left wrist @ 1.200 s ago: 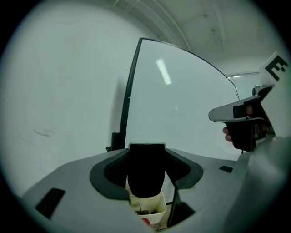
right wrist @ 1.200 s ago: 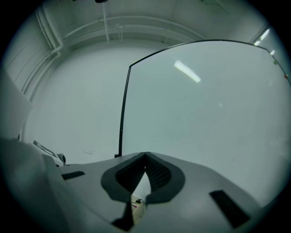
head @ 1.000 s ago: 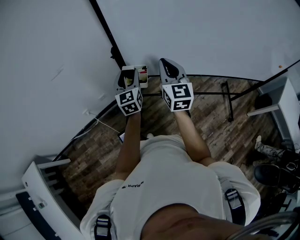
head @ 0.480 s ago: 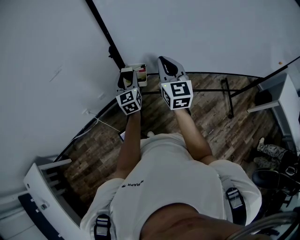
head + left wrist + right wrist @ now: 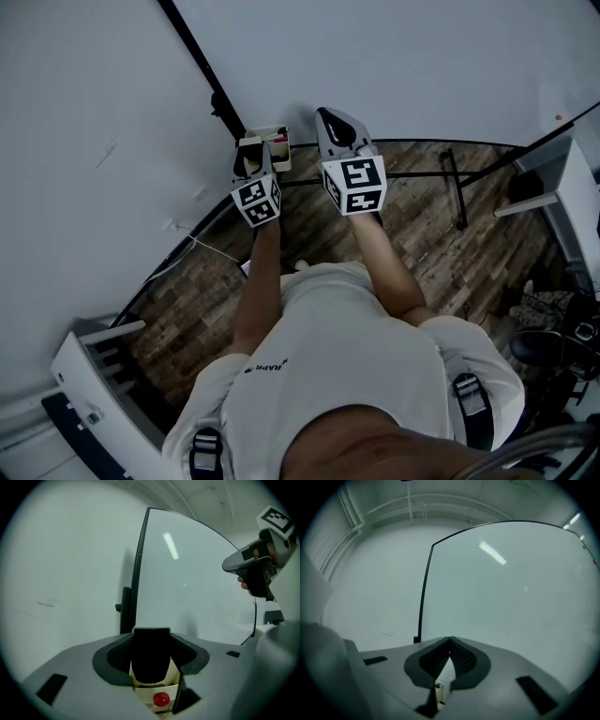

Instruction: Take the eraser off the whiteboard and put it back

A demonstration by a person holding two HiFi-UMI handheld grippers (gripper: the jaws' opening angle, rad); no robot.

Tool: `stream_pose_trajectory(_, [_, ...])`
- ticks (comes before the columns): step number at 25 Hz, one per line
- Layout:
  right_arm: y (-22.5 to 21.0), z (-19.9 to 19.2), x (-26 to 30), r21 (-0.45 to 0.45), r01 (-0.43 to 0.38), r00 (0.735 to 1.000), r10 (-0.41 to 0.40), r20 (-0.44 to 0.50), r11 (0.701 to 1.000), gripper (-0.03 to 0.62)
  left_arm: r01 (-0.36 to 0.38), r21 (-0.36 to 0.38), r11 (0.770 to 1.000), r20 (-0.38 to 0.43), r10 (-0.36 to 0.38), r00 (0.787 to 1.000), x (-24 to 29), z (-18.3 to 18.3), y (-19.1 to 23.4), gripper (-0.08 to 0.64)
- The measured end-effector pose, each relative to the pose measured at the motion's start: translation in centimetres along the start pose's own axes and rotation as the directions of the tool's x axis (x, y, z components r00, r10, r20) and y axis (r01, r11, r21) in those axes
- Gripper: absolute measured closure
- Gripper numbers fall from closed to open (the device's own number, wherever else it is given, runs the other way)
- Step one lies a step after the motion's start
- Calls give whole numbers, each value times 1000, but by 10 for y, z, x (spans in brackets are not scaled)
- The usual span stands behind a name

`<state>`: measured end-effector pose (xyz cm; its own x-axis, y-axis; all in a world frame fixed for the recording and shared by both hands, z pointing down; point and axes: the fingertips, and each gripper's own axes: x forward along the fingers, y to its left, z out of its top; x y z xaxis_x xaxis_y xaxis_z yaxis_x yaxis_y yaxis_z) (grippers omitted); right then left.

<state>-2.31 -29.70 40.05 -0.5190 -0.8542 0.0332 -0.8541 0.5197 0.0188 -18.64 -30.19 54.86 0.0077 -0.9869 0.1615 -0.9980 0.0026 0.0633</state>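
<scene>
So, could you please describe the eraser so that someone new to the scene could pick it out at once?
Find the big whiteboard with the black frame. Down by its lower left corner, the left gripper holds the eraser between its jaws. It is the only small cream block, with a black part and a red dot.

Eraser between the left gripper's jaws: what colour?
The eraser is black over cream, with a red dot; best in left gripper view.
</scene>
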Motion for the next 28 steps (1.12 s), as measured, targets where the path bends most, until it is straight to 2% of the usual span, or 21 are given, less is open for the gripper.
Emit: stream_pose_trajectory(28, [-7, -5, 7, 0, 25, 1000, -25, -9, 1000, 580, 12, 30, 999, -113, -9, 994, 16, -54, 6, 328])
